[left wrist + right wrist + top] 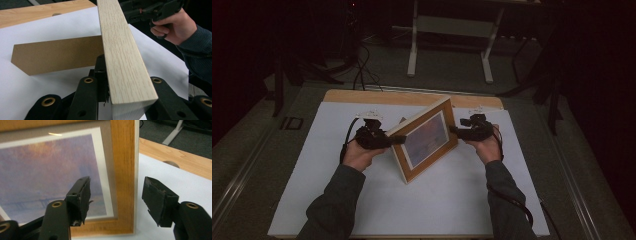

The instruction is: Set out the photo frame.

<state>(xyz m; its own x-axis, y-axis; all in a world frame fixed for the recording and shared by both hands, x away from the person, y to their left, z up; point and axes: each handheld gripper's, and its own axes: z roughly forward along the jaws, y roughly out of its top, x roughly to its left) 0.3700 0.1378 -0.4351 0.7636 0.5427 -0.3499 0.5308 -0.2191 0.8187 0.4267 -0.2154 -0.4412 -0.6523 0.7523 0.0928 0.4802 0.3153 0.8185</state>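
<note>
1. A wooden picture frame point(427, 140) stands on edge near the middle of a table point(312, 165) covered with a white sheet, held between two hand-held grippers.
2. In the high view the frame's long axis runs from its near-left bottom corner up to its far-right top corner. It tilts, resting on its lower edge.
3. The glazed face, showing a purple and orange picture, points toward the near right, at the person's right side.
4. The left gripper point(394, 140) clamps the frame's left edge. In the left gripper view its jaws sit tight on both sides of the pale wood edge point(125, 62).
5. Behind the frame, the left gripper view shows its brown cardboard stand point(57, 53) lying out on the white sheet.
6. The right gripper point(457, 131) sits at the frame's right edge with its jaws spread apart. In the right gripper view one jaw is in front of the picture glass and the other stands clear on the back side, so the frame's edge point(123, 177) lies between them without being pressed.
7. The person's left hand point(359, 155) and right hand point(487, 147) come in from the near side, in dark sleeves.
</note>
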